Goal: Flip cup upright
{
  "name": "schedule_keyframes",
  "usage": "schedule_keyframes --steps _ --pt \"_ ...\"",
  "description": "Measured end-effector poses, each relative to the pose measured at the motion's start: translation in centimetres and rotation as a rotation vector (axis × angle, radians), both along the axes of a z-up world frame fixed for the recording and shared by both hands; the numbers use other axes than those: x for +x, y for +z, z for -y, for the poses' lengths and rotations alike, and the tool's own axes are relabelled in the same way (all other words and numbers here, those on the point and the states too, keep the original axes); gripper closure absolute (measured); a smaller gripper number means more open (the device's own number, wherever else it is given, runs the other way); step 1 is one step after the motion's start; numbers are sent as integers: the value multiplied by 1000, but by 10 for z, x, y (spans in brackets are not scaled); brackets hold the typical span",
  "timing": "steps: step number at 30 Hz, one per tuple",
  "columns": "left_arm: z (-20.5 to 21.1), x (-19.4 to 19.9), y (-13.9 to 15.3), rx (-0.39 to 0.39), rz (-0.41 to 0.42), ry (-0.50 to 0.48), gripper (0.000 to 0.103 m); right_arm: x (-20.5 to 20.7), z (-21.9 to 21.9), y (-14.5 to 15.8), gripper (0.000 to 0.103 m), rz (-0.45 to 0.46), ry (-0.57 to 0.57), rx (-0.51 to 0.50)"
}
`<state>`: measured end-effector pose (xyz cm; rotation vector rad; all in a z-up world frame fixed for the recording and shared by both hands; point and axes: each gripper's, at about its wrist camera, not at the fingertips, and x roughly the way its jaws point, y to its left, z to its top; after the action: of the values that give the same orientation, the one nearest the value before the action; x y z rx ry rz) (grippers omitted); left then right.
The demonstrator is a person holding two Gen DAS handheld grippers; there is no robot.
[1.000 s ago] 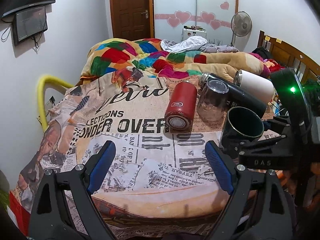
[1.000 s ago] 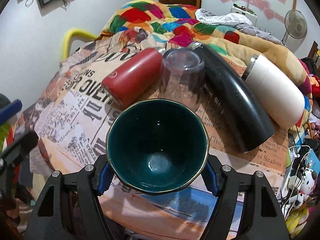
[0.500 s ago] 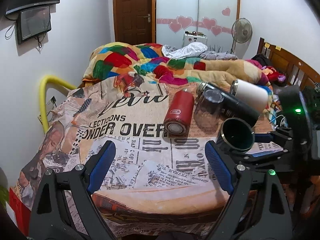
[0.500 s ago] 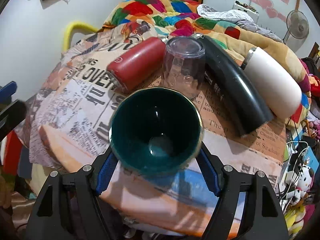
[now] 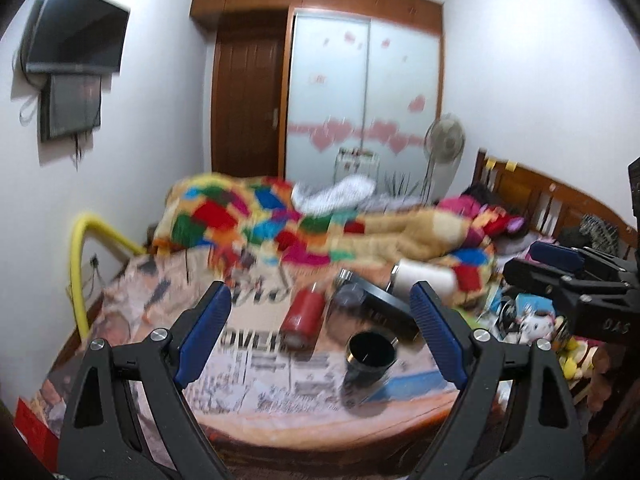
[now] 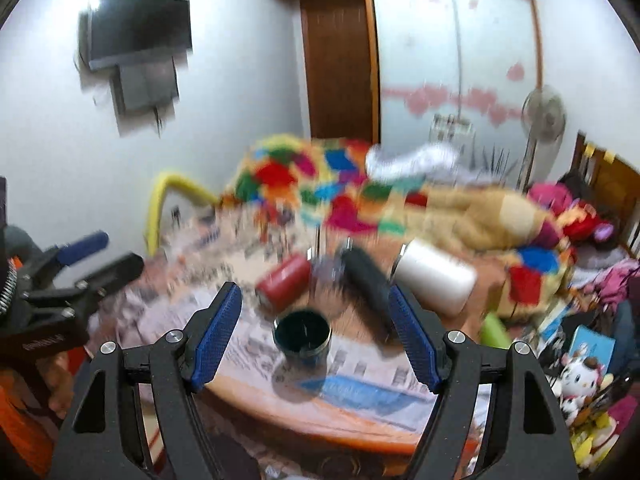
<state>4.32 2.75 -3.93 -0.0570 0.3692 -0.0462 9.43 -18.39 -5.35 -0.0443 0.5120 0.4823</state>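
The dark green cup (image 6: 302,338) stands upright, mouth up, on the newspaper-print bed cover (image 6: 248,344) near its front edge; it also shows in the left wrist view (image 5: 370,360). My right gripper (image 6: 314,334) is open and empty, pulled back above and in front of the cup, apart from it. My left gripper (image 5: 320,336) is open and empty, also held back from the bed. Both views are motion-blurred.
Behind the cup lie a red flask (image 6: 285,287), an upturned clear glass (image 6: 328,271), a black flask (image 6: 366,284) and a white flask (image 6: 436,282). A colourful blanket (image 6: 360,196) fills the back of the bed. Toys and clutter (image 6: 580,372) sit at the right.
My right gripper has let go of the green cup, which now stands upright on the bed. Both grippers have pulled up and back from the bed.
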Motion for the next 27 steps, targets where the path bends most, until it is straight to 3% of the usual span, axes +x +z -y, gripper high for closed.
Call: schedule_keyframes --steps 7,11,14,20,27 --pt "24 -63 51 26 211 3 10 -65 18 54 28 235 -26 105" --pt "29 -90 62 20 286 24 5 -92 17 61 23 328 -47 132" --pt "30 -101 62 16 313 54 0 -101 17 59 17 360 -66 151" --pt "25 -105 54 15 304 95 0 -101 10 49 0 367 -108 139" --pt "24 -102 48 11 282 101 0 -104 14 45 0 350 -106 130"
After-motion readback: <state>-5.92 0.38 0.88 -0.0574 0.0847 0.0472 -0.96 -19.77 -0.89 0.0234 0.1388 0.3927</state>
